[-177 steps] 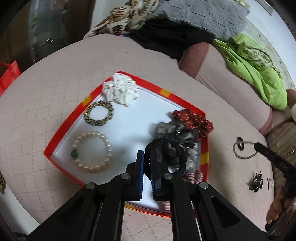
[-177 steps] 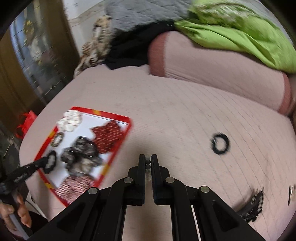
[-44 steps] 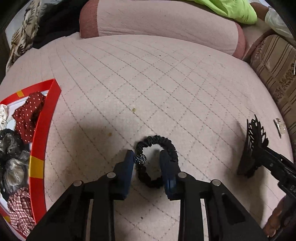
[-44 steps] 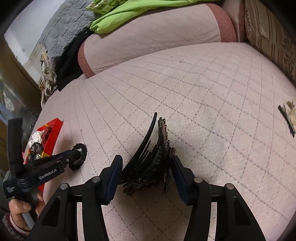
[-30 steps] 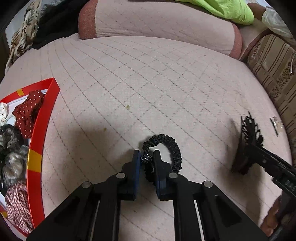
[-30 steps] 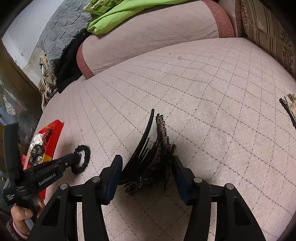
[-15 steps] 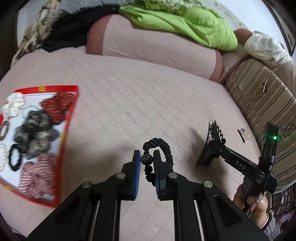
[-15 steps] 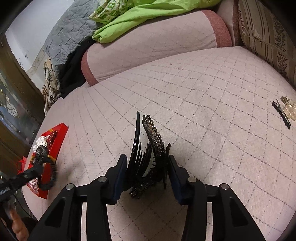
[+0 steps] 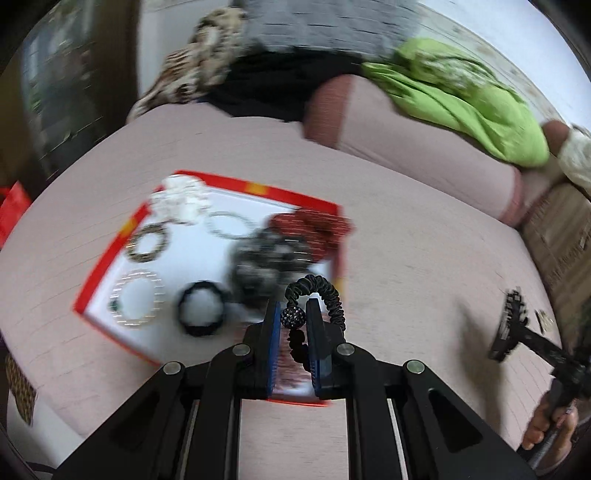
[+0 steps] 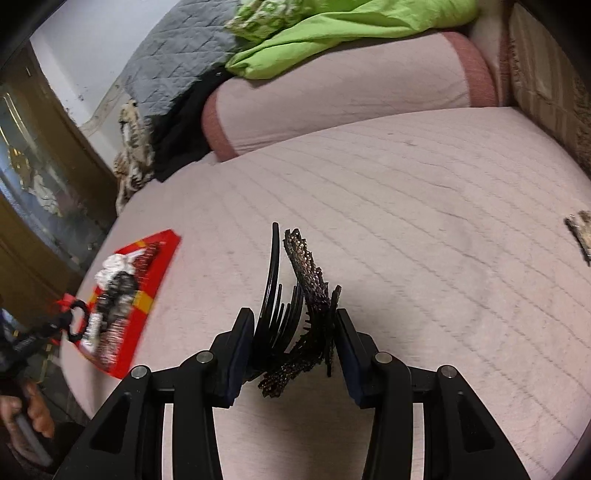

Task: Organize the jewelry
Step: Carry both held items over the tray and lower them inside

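Observation:
My left gripper (image 9: 292, 317) is shut on a black hair tie with a sparkly bead (image 9: 318, 295) and holds it above the near right corner of the red-rimmed white tray (image 9: 110, 251). The tray holds a pearl bracelet (image 9: 137, 299), a black hair tie (image 9: 200, 313), a bronze bracelet (image 9: 147, 243), a white scrunchie (image 9: 181, 199), a red scrunchie (image 9: 310, 227) and a grey scrunchie (image 9: 266, 262). My right gripper (image 10: 293, 319) is shut on a black hair claw clip (image 10: 295, 295), held above the pink cushion. That clip also shows in the left wrist view (image 9: 508, 328). The tray lies far left in the right wrist view (image 10: 147, 280).
A small hair pin (image 10: 580, 230) lies on the pink cushion (image 10: 424, 221) at the right. A pink bolster (image 10: 340, 88), green cloth (image 10: 332, 26) and grey quilt (image 10: 173, 55) lie behind. A striped cushion (image 9: 557, 229) is at the right.
My left gripper closed on the beaded hair tie, lifted it and carried it left over the tray. My right gripper closed on the claw clip and lifted it off the cushion.

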